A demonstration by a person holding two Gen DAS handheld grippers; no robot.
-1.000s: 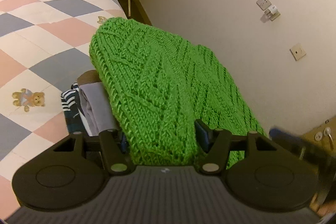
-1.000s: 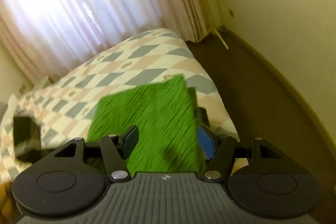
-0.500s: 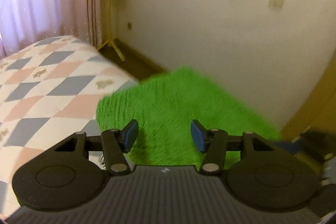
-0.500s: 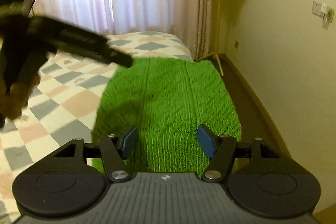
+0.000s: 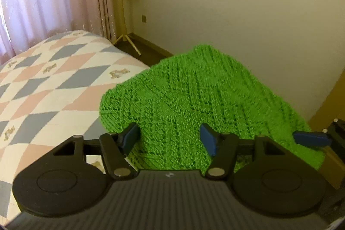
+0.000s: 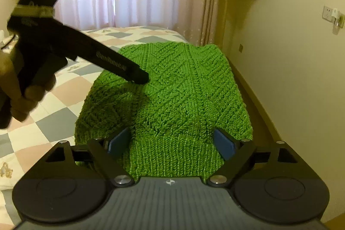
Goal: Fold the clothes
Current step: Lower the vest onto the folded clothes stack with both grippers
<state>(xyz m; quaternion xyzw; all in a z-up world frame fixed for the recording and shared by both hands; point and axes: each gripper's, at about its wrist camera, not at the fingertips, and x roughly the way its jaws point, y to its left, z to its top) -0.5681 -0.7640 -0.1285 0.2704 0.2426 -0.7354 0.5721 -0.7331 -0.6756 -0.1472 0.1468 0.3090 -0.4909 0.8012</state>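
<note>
Now both spread tools, left gripper [image 5: 169, 136] and right gripper [image 6: 171, 141], should smooth the folded bright-green cable-knit sweater [image 6: 172, 87] at mid-frame squarely.

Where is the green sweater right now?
The green sweater lies on the checked bed, along its wall-side edge in the right wrist view, ahead of both open hand-held grippers.

The sweater [image 6: 172, 100] hides the bed [image 6: 64, 100] edge beneath it. Its near hem is covered by the right gripper [image 6: 171, 143] body. Left of the sweater, the left gripper [image 6: 138, 77] is blurred, its fingers hidden, and the hand [image 6: 13, 87] is cut by the frame edge.
</note>
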